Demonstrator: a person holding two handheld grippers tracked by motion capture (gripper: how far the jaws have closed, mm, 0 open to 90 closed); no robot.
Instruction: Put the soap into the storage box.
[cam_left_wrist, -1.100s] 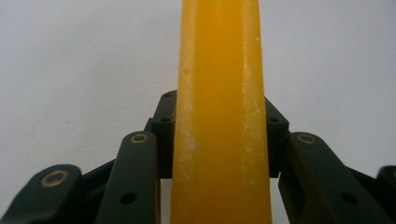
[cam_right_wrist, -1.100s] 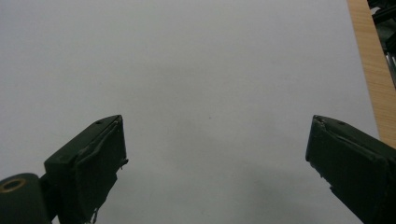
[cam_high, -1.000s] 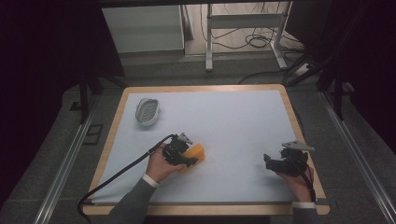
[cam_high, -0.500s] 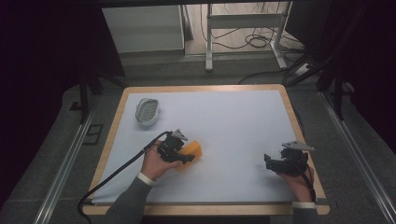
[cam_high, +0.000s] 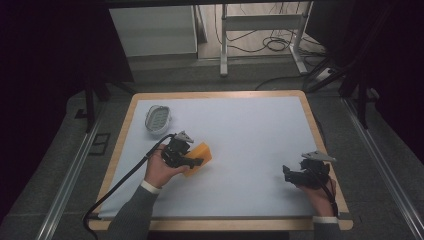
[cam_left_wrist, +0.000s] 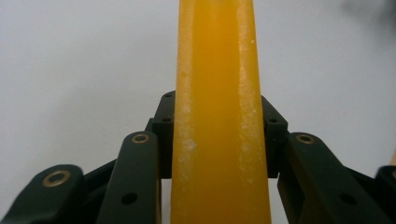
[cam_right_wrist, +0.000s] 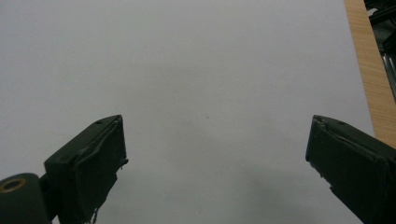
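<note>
An orange block (cam_high: 198, 155) is gripped by the left gripper (cam_high: 186, 161) over the left half of the table; whether it is lifted clear of the white mat (cam_high: 250, 135) cannot be told from the high view. In the left gripper view the block (cam_left_wrist: 217, 116) is seen edge-on, running up between the two black jaws, which are pressed against its flat sides. The left hand (cam_high: 161, 170) is wrapped around the gripper body, with a black cable (cam_high: 120, 181) trailed back off the table's near edge. A pale oval dish (cam_high: 158, 119) is set near the far left corner, apart from the block. The right gripper (cam_high: 295, 175) is held low near the right edge, well apart from the block; its jaws are spread wide over bare mat (cam_right_wrist: 210, 70), with nothing between them. The wooden table border (cam_right_wrist: 369, 70) is visible at the right of that view
</note>
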